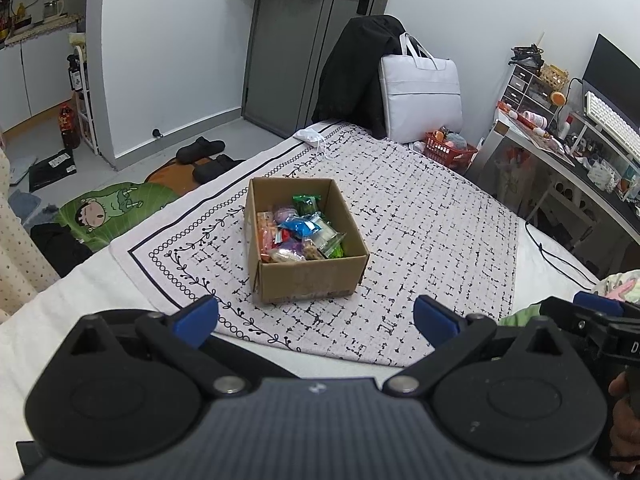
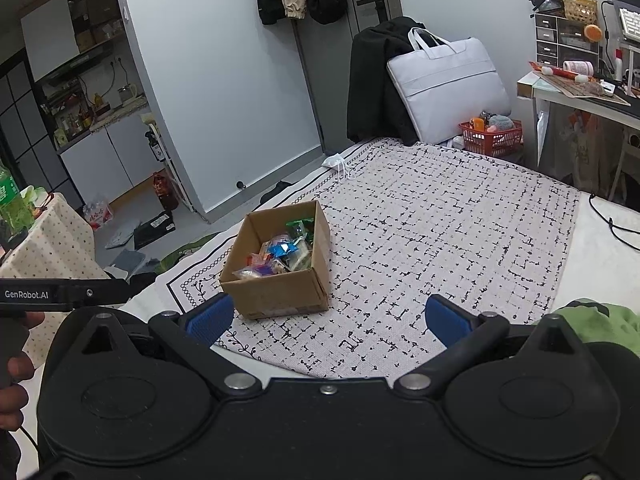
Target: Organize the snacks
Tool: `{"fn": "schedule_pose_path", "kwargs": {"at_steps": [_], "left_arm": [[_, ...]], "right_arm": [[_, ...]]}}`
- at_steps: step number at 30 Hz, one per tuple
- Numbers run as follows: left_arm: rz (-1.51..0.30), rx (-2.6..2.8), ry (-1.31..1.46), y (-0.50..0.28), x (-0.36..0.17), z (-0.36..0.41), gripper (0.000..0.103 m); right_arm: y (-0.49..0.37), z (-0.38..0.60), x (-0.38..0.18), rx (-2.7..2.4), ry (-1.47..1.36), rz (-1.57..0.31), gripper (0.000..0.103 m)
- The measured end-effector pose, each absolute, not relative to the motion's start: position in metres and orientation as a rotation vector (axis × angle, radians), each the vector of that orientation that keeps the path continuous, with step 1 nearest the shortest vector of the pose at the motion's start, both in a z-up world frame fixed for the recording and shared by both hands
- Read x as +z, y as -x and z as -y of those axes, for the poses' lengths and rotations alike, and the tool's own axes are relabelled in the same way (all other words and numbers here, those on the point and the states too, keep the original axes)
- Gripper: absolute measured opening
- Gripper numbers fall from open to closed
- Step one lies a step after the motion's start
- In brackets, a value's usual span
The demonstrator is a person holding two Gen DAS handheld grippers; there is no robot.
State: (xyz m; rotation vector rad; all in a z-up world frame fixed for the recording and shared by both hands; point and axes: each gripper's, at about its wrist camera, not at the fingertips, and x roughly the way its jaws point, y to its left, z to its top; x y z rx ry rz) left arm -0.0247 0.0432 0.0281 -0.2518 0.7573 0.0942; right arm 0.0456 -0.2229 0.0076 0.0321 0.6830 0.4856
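An open cardboard box [image 1: 312, 280] [image 2: 280, 296] stands on a black-and-white patterned cloth [image 1: 420, 240] [image 2: 440, 240] spread over a bed. Several colourful snack packets [image 1: 302, 232] [image 2: 282, 254] lie piled inside the box. My left gripper [image 1: 316, 320] hovers just short of the box, open, with nothing between its blue pads [image 1: 198, 318]. My right gripper [image 2: 328, 318] is held to the right of the box, also open and empty, its blue pads [image 2: 448, 320] wide apart. The right gripper's body [image 1: 596, 316] shows at the right edge of the left wrist view.
A white face mask [image 1: 310, 136] [image 2: 336, 162] lies at the cloth's far edge. A white bag [image 2: 452, 84] and black coat [image 2: 372, 80] lean at the bed's end beside a red basket [image 2: 494, 136]. A desk [image 2: 580, 96] stands right; slippers [image 1: 202, 150] lie on the floor left.
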Motion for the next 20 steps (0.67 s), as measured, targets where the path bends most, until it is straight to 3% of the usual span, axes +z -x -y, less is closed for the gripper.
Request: {"fn": "schedule_pose_path", "kwargs": {"at_steps": [20], "left_arm": [[-0.755, 0.083, 0.274, 0.0206, 0.0269, -0.0393, 0.103]], "right_arm": [[-0.0526, 0.2131, 0.0009, 0.498, -0.022, -0.709, 0.103]]}}
